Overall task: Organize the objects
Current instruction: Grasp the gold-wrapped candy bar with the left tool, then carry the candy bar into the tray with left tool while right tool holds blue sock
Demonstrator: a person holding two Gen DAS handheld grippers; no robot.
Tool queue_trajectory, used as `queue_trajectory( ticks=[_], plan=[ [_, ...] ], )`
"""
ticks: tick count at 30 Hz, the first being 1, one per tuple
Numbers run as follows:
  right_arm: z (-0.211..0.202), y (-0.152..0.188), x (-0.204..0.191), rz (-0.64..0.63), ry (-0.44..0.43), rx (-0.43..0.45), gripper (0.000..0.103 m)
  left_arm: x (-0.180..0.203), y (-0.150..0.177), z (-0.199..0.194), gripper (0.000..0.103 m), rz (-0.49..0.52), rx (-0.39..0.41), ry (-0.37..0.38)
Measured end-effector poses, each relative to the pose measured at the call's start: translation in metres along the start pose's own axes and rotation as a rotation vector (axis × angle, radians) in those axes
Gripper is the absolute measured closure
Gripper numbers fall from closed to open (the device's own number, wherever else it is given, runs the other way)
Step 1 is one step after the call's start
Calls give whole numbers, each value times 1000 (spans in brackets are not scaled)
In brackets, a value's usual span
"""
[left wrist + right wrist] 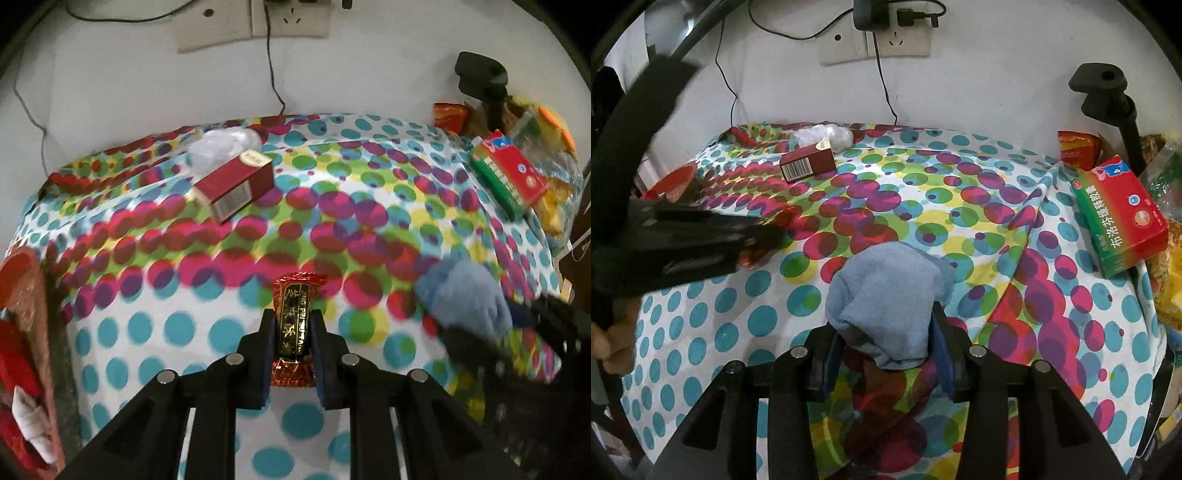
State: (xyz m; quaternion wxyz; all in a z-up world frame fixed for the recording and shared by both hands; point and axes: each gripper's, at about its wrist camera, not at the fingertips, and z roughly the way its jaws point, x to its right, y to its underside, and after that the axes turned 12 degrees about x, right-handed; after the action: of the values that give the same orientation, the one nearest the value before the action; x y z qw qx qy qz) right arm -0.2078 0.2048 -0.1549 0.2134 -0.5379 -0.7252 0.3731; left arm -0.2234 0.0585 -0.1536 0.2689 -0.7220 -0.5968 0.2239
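Observation:
My left gripper (293, 325) is shut on a red and black candy packet (295, 325) and holds it just above the dotted tablecloth (147, 332). My right gripper (886, 325) is shut on a light blue cloth (886, 299), which bulges up between the fingers. The blue cloth also shows blurred at the right of the left wrist view (465, 295). The left gripper shows as a dark blurred shape at the left of the right wrist view (701, 240).
A dark red box (236, 188) lies at the back left beside crumpled clear plastic (225, 144); the box also shows in the right wrist view (807, 162). A red and green medicine box (1119, 218) lies at the right edge by snack bags. A black clamp stand (1108, 96) rises behind. Red felt items (22, 332) sit at the left.

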Motion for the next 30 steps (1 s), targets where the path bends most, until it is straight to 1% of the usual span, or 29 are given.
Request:
queue_trajectory(
  ticks=[6,9,12,20,23,30],
  plan=[
    [1,-1,-6,-37,35,-7,61,-16,18,-19,85,-5,-2,-25],
    [2,-1,-9,-62,58,-11,61,-21,24,-32,85,14,6,-46],
    [2,0,-11,-62,60,-11,61,-27,28,-44,85,25,23,-56],
    [2,0,-11,-65,67,-12,61,-47,38,-66,85,13,46,-81],
    [2,0,-12,-66,70,-11,61,-56,41,-76,85,18,65,-110],
    [2,-1,-12,-65,71,-11,61,-92,44,-93,85,-33,84,-142]
  ],
)
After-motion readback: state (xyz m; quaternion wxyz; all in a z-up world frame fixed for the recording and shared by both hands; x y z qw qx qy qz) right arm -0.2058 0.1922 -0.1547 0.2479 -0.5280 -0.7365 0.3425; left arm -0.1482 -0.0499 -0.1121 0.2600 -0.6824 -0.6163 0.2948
